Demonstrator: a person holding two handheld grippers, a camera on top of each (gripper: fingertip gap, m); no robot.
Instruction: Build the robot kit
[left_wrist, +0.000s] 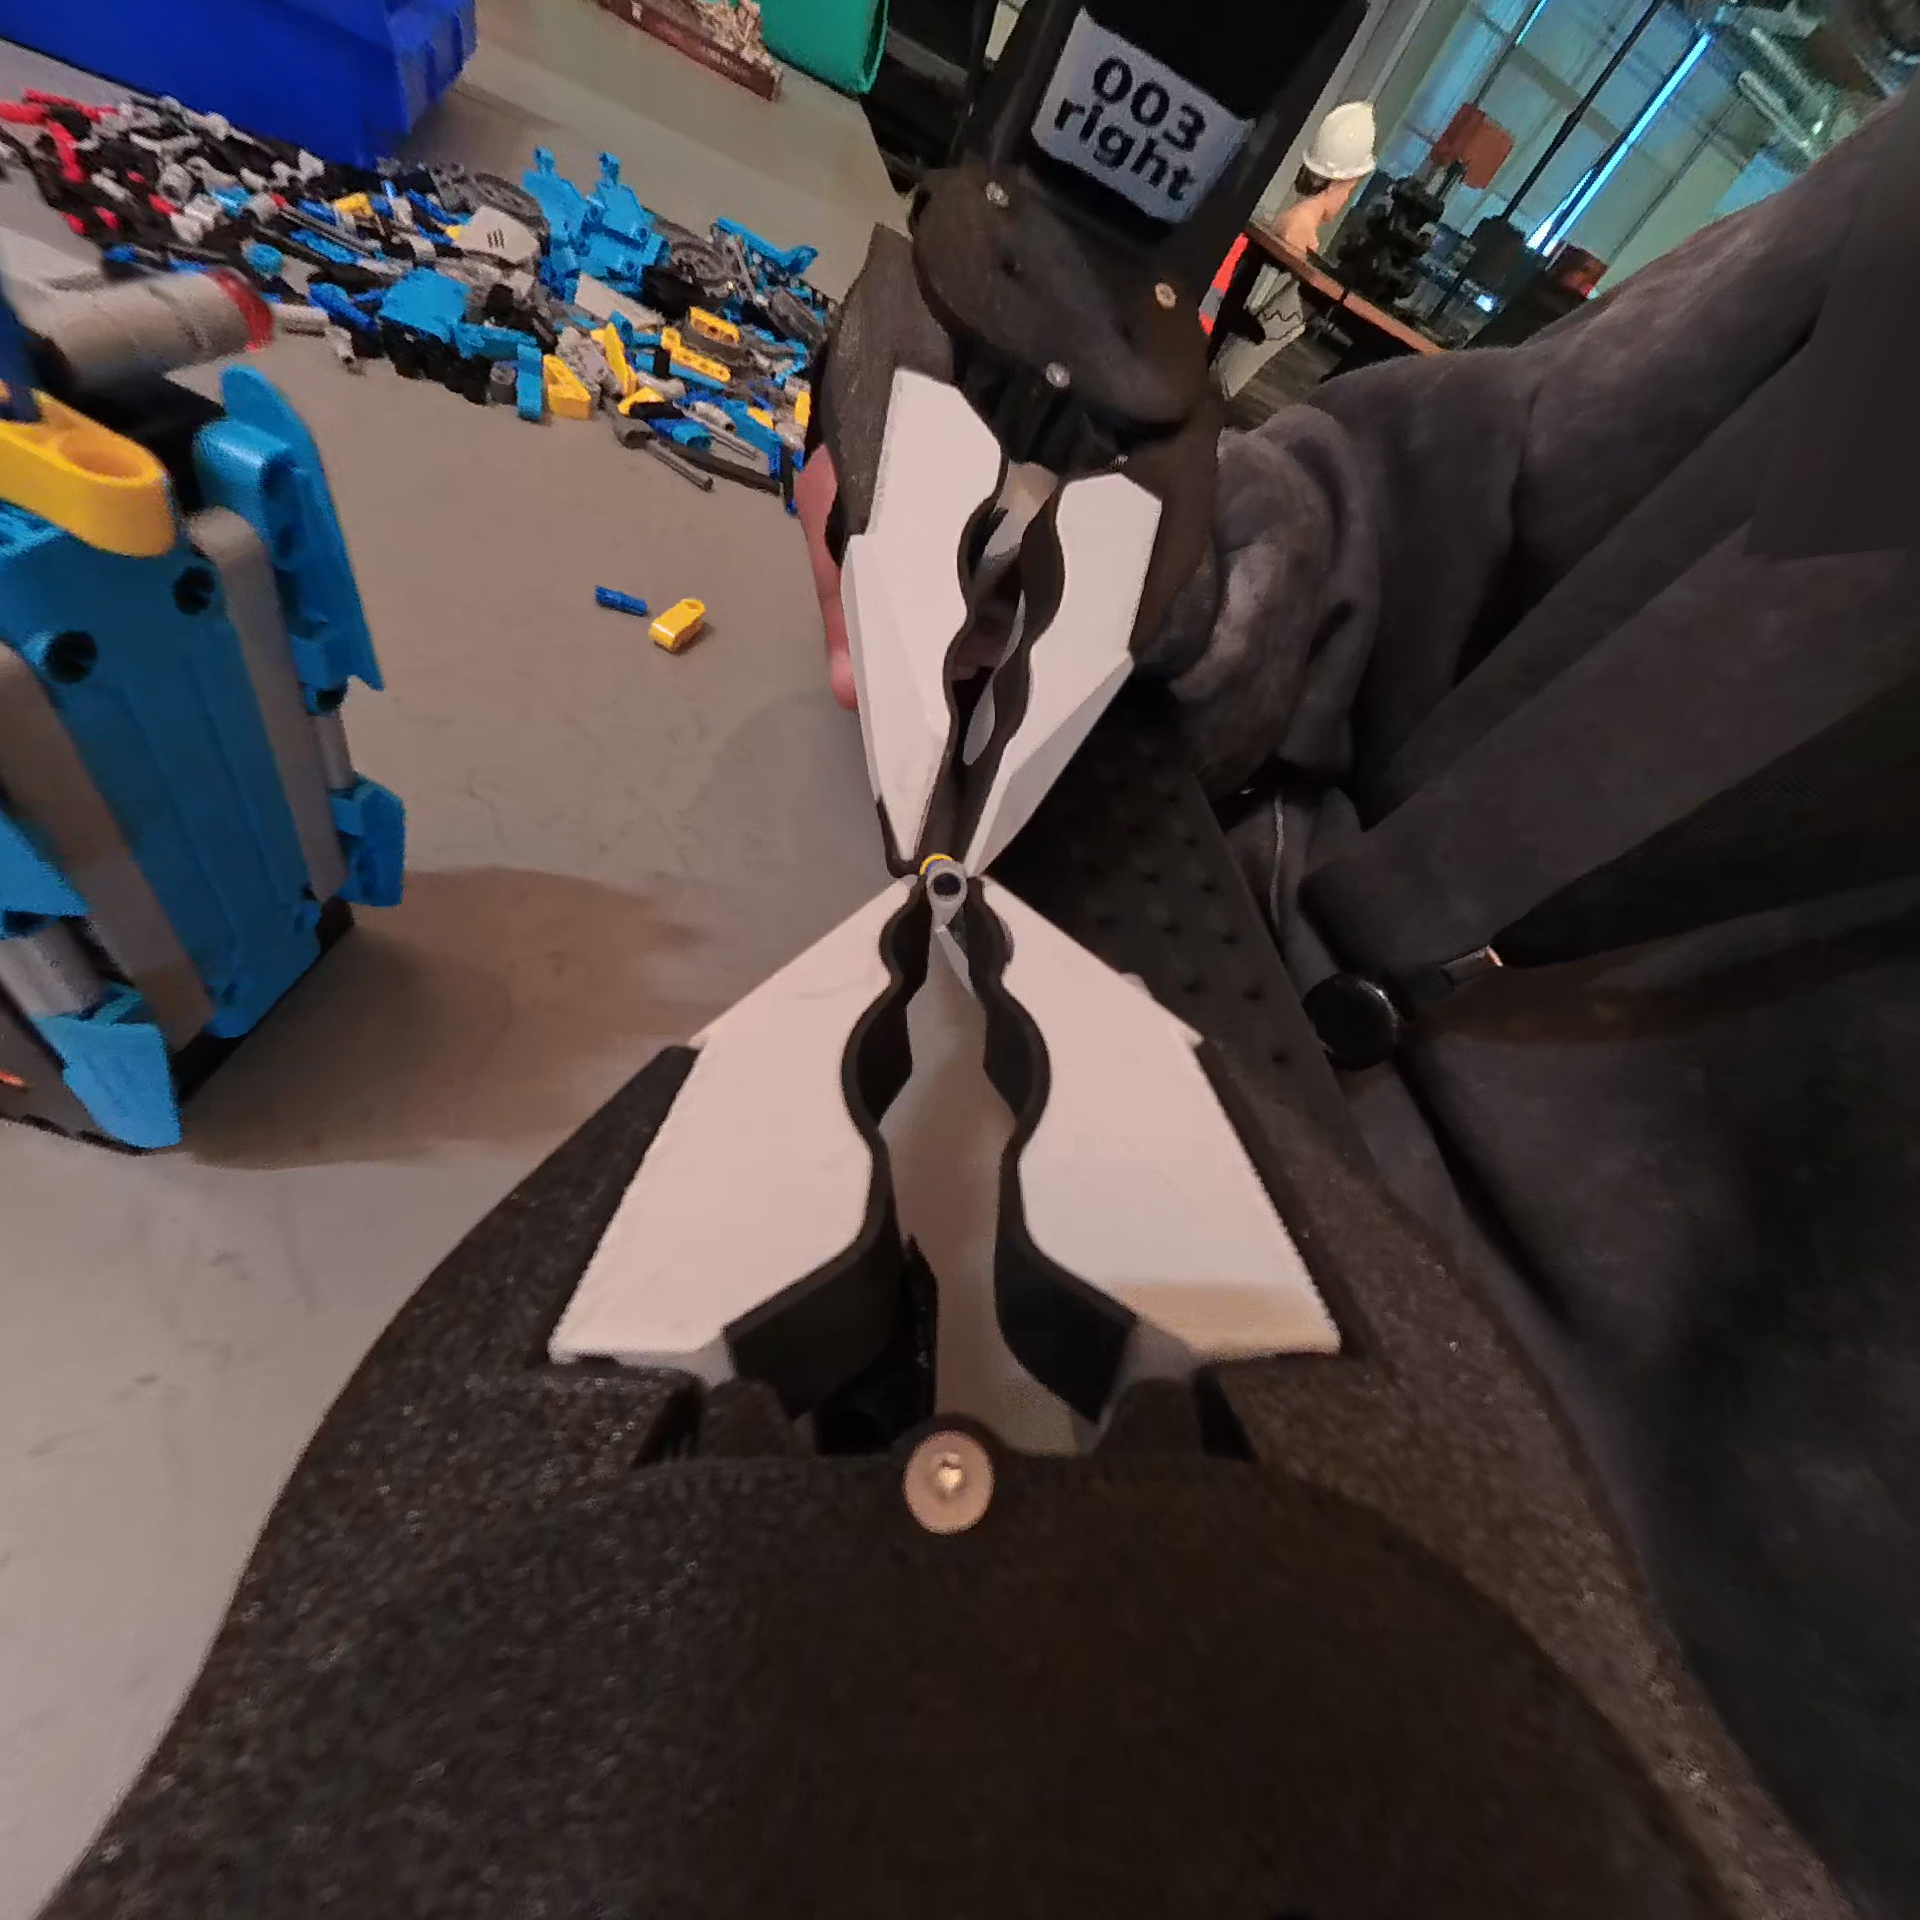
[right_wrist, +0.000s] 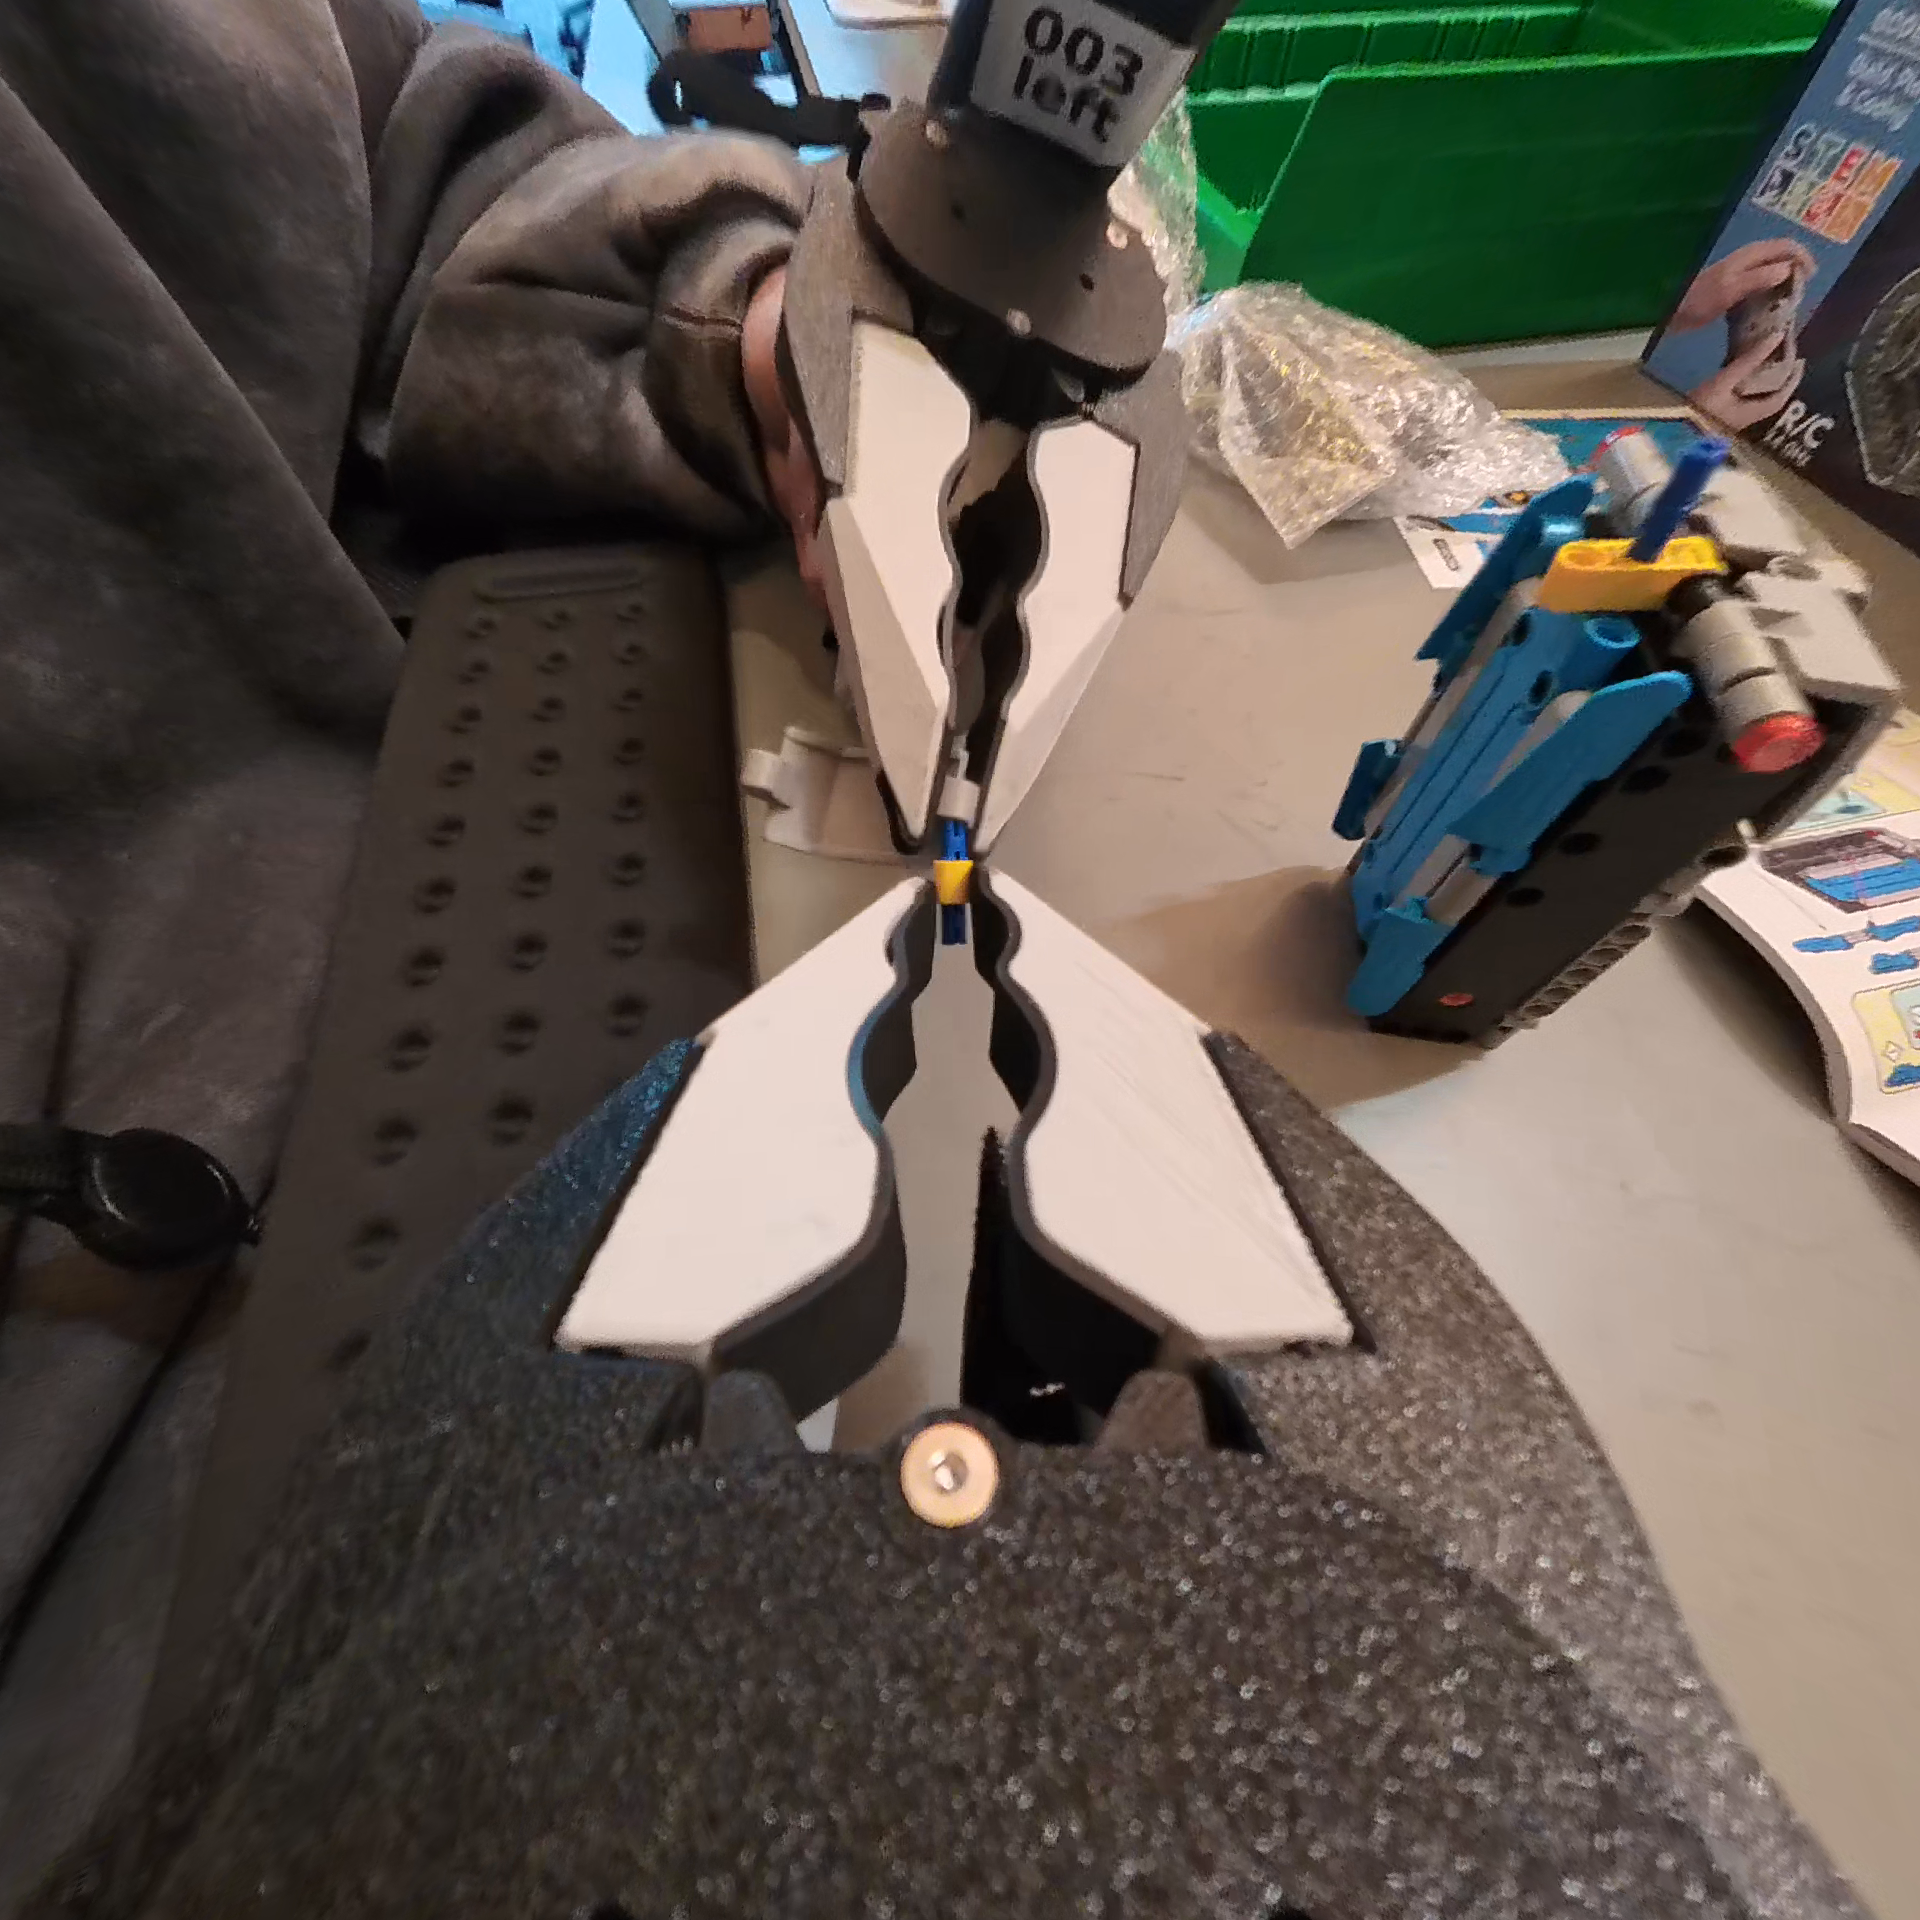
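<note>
Two tools met tip to tip above the table.
A grey piece (left_wrist: 948, 896) is pinched by the left tool (left_wrist: 940, 883); a blue pin (right_wrist: 951, 920) with yellow bush (right_wrist: 952, 879) is gripped by the right tool (right_wrist: 951, 894). A blue model (right_wrist: 1579, 790) is stood nearby on the table (right_wrist: 1558, 1299).

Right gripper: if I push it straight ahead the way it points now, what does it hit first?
The left gripper, almost at once. The right gripper, shut on a small yellow piece, points tip to tip at it; a blue pin and grey piece bridge the gap.
</note>
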